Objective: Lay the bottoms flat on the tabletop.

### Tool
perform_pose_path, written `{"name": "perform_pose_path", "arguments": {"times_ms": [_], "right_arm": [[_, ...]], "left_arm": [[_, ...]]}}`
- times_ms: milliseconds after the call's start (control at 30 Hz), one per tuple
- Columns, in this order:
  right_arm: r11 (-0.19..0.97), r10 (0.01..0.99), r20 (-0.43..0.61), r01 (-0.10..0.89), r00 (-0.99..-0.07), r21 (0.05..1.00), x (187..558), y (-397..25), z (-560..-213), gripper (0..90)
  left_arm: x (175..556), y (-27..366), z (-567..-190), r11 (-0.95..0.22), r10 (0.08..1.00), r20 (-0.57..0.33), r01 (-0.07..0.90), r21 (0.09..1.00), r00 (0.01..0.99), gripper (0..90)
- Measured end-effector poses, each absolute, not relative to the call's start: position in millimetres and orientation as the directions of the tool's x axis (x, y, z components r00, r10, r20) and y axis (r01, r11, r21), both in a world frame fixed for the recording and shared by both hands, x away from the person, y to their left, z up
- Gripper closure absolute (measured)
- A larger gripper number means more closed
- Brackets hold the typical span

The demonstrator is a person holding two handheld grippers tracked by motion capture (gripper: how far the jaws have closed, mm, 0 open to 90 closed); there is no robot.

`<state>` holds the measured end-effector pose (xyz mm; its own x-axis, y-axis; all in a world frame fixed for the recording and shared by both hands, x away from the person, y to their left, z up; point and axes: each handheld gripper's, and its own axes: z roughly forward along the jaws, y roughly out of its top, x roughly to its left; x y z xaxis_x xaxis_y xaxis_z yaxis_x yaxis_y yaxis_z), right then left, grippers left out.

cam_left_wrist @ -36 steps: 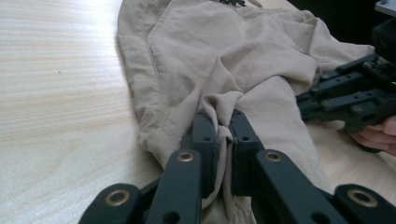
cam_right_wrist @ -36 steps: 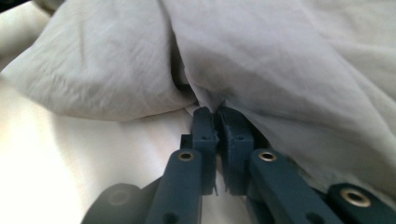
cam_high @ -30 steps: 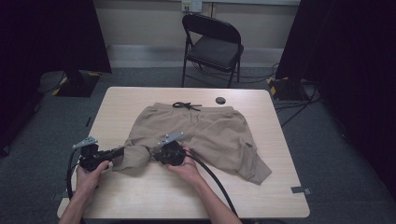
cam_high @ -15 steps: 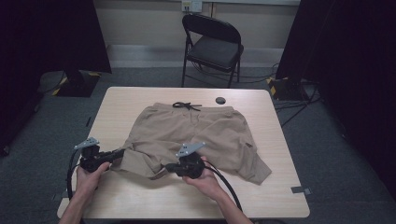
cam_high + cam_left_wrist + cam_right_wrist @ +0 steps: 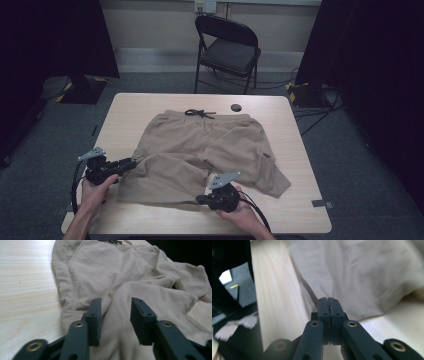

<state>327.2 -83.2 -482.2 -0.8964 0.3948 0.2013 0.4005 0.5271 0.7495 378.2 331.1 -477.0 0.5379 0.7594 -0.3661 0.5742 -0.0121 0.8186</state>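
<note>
Khaki shorts (image 5: 200, 145) lie flat on the wooden table (image 5: 300, 200), waistband and black drawstring (image 5: 200, 114) at the far side. My left gripper (image 5: 131, 163) sits at the shorts' left edge, by the outer side of the left leg. Its jaws stand open over a fold of cloth (image 5: 125, 272) in the left gripper view (image 5: 116, 301). My right gripper (image 5: 199, 200) is near the table's front edge, at the hem of that same leg. In the right gripper view it (image 5: 328, 300) is shut, with the hem of the shorts (image 5: 362, 272) pinched at the tips.
A small black round disc (image 5: 236, 107) lies on the table just beyond the waistband. A black folding chair (image 5: 227, 50) stands behind the table. Bare wood runs along the left side and the near right corner. Cables trail from both grippers over the front edge.
My right gripper has moved from the middle of the shorts toward the front edge, drawing the left leg's hem with it and spreading that leg flat. The left gripper has barely moved.
</note>
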Motion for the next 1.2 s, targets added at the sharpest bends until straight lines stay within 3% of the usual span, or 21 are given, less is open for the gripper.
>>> {"name": "perform_pose_path", "arguments": {"times_ms": [167, 233, 300, 533, 700, 1000, 1067, 1200], "right_arm": [[0.547, 0.383, 0.223, 0.414, -0.897, 0.727, 317.1, -90.3, -490.7, 88.9], [0.544, 0.374, 0.228, 0.412, -0.899, 0.731, 316.0, -89.2, -489.1, 83.5], [0.525, 0.369, 0.225, 0.402, -0.902, 0.75, 319.6, -86.6, -483.2, 71.9], [0.479, 0.453, 0.165, 0.396, -0.876, 0.783, 354.6, -63.2, -475.3, 69.4], [0.524, 0.464, 0.138, 0.397, -0.875, 0.753, 362.8, -39.7, -491.7, 64.9], [0.544, 0.423, 0.137, 0.372, -0.896, 0.752, 339.2, -42.1, -497.0, 65.0], [0.547, 0.409, 0.134, 0.36, -0.903, 0.755, 328.9, -44.6, -497.4, 65.1], [0.557, 0.38, 0.141, 0.348, -0.914, 0.754, 310.6, -48.5, -497.3, 65.4]], "left_arm": [[381.0, 321.3, -481.7, -0.076, 0.744, -0.352, 0.595, 0.8, 0.568, 59.1], [383.2, 315.5, -485.7, -0.115, 0.737, -0.341, 0.605, 0.788, 0.584, 63.0], [385.0, 311.2, -489.8, -0.152, 0.747, -0.318, 0.615, 0.774, 0.584, 66.7], [386.3, 310.4, -501.1, -0.187, 0.761, -0.306, 0.645, 0.741, 0.572, 69.2], [384.6, 322.9, -499.7, -0.158, 0.807, -0.284, 0.653, 0.741, 0.518, 62.7], [382.8, 329.4, -498.1, -0.135, 0.819, -0.287, 0.653, 0.745, 0.497, 54.0], [380.7, 325.3, -495.1, -0.15, 0.798, -0.28, 0.625, 0.766, 0.534, 60.2], [379.4, 314.2, -488.0, -0.144, 0.768, -0.295, 0.602, 0.785, 0.569, 60.9]]}}
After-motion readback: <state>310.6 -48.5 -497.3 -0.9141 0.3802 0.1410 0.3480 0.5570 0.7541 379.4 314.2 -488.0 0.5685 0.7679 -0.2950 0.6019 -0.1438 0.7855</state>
